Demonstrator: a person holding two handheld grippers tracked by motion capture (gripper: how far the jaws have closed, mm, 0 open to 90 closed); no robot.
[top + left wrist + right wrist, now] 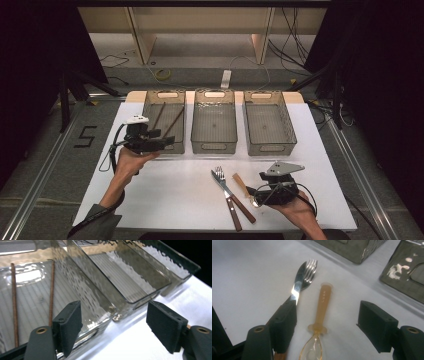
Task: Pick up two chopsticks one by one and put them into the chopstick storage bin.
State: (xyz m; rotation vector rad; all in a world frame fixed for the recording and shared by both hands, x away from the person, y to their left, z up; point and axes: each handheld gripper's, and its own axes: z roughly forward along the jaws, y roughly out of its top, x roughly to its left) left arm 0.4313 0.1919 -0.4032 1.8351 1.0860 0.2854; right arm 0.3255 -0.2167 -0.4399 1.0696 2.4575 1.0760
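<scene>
While the right gripper hangs with jaws apart around the amber spoon at 5 o'clock on the table, grip its slim, light, likely slippery handle mid-length; left gripper gapes empty.

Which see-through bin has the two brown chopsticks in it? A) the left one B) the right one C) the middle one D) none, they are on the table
A: the two thin brown chopsticks lie inside the left clear plastic bin, beside the left tongs; the middle clear plastic bin and the right clear plastic bin hold no chopsticks.
</scene>
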